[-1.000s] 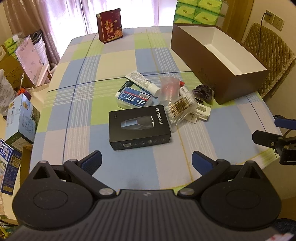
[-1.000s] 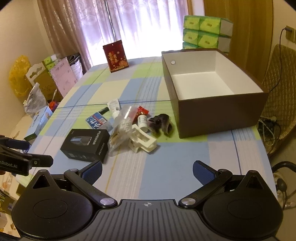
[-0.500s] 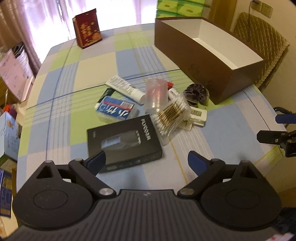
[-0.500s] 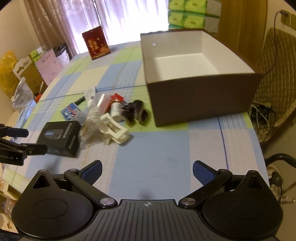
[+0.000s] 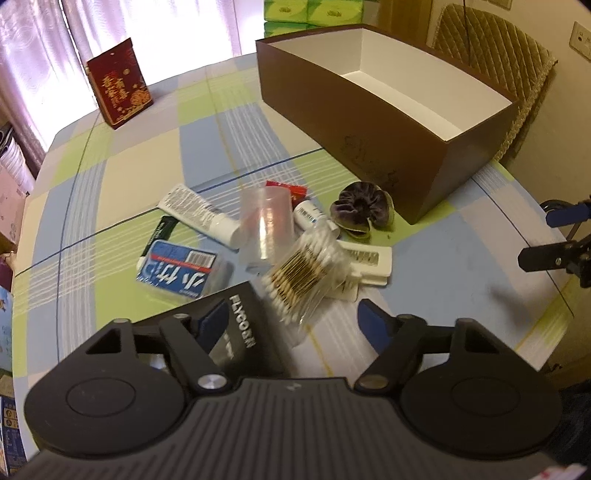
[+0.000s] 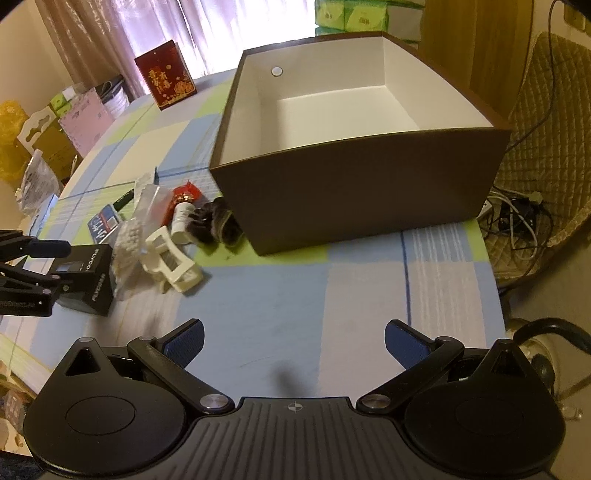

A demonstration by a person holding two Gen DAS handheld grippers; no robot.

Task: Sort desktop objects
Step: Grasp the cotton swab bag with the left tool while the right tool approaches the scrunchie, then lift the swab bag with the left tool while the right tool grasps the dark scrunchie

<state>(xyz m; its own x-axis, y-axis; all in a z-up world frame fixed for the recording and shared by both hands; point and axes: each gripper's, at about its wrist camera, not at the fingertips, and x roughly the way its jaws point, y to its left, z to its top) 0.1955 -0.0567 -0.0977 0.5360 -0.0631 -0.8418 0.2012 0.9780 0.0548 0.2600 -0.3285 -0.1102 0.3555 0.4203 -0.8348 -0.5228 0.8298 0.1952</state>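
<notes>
A black FLYCO box [image 5: 240, 332] lies at the near end of a pile of small items on the checked tablecloth. My left gripper [image 5: 291, 325] hangs over it with its jaws closing. The box is under the left finger, and the right pad stands clear of it. Behind lie a cotton swab pack [image 5: 306, 273], a clear cup [image 5: 267, 225], a white tube [image 5: 199, 214], a blue pack [image 5: 181, 269], a dark scrunchie [image 5: 362, 214] and a white clip [image 6: 170, 258]. My right gripper [image 6: 294, 343] is open over bare cloth, in front of the brown box [image 6: 354, 192].
The brown box [image 5: 369, 122] is open-topped with a white, bare inside. A red carton [image 5: 120, 83] stands at the far side of the table. Green tissue packs [image 5: 314, 11] are stacked behind the box, with a quilted chair [image 5: 491, 48] to the right. Cartons crowd the floor on the left.
Both grippers have moved forward and down toward the table. The left jaws have narrowed and now straddle the black box's end. The right gripper has come closer to the brown box.
</notes>
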